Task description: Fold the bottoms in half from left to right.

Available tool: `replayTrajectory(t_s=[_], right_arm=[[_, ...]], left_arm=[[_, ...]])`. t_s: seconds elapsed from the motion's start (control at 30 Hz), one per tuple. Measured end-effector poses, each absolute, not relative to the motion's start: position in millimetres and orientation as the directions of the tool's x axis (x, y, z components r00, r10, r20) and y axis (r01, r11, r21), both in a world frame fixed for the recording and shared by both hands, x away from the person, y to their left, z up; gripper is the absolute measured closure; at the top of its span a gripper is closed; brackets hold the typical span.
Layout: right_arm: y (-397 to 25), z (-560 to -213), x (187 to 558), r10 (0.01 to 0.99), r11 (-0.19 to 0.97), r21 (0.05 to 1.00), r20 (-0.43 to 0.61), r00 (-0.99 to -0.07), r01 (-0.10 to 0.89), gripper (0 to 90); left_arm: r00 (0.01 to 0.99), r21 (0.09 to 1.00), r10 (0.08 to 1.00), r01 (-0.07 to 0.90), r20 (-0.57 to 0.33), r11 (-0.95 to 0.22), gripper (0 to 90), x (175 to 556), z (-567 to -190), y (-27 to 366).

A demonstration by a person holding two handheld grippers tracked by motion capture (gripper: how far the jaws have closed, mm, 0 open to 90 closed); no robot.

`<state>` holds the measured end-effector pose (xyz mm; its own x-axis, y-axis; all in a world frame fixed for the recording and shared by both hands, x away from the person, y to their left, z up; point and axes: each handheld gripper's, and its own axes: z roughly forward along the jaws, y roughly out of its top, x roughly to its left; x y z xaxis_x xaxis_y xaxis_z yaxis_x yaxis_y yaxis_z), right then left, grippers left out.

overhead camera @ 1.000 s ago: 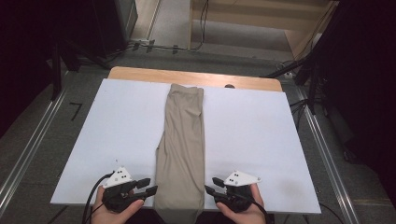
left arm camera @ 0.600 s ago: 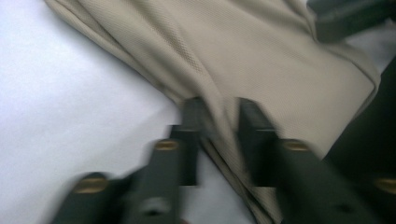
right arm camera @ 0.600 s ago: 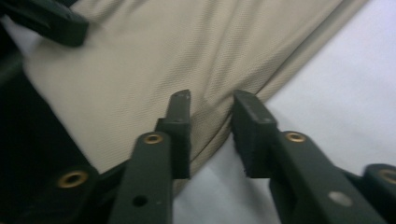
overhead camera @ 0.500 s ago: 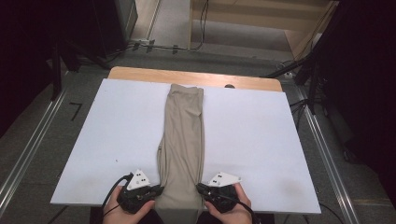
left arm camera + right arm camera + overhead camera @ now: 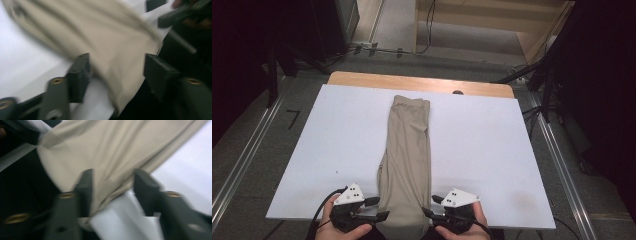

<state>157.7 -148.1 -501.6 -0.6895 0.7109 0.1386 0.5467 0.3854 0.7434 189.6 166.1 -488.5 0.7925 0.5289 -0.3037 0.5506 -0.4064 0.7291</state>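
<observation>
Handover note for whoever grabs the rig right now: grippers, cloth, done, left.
Left gripper: open, at the left edge of the beige trousers, near end.
Right gripper: open, at the right edge, same end.
Trousers lie folded lengthwise down the middle of the white board; near end hangs over the front edge.
Done: both grippers lined up on the cloth.
Left: close on both edges; probably fold toward the far end.

trousers (image 5: 406, 165) plain beige, no pattern; counter (image 5: 492, 150) white top w/ light wood strip at far edge; both tongs, left (image 5: 379, 210) & right (image 5: 428, 206), black jaws, white plate on top, brass-coloured screws; floor grey
</observation>
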Motion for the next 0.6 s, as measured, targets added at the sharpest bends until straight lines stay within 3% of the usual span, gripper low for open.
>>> replayTrajectory(t_s=[0.1, 0.17, 0.23, 0.4, 0.6], right_arm=[[-158.2, -493.3, 167.2, 0.73, 0.354, 0.77, 0.128, -0.672, 0.531, 29.1], [-167.2, -488.8, 176.4, 0.732, 0.317, 0.782, 0.158, -0.663, 0.537, 25.6], [-177.5, -484.8, 186.6, 0.725, 0.275, 0.789, 0.204, -0.657, 0.549, 22.4], [-190.0, -476.9, 205.5, 0.734, 0.266, 0.803, 0.19, -0.652, 0.533, 14.5], [-193.4, -474.3, 236.9, 0.749, 0.27, 0.806, 0.168, -0.641, 0.527, 5.1]], left_arm=[[0.794, 0.766, 0.52, 0.537, -0.316, -0.354, 22.8, 202.7, -476.2, 169.4], [0.795, 0.78, 0.526, 0.523, -0.301, -0.345, 13.2, 212.5, -470.8, 171.4], [0.798, 0.791, 0.525, 0.513, -0.295, -0.335, 12.5, 222.8, -467.1, 174.3], [0.811, 0.803, 0.508, 0.496, -0.292, -0.33, 0.7, 250.7, -461.1, 173.1], [0.823, 0.827, 0.497, 0.466, -0.274, -0.316, 0.5, 289.4, -457.8, 164.6]])
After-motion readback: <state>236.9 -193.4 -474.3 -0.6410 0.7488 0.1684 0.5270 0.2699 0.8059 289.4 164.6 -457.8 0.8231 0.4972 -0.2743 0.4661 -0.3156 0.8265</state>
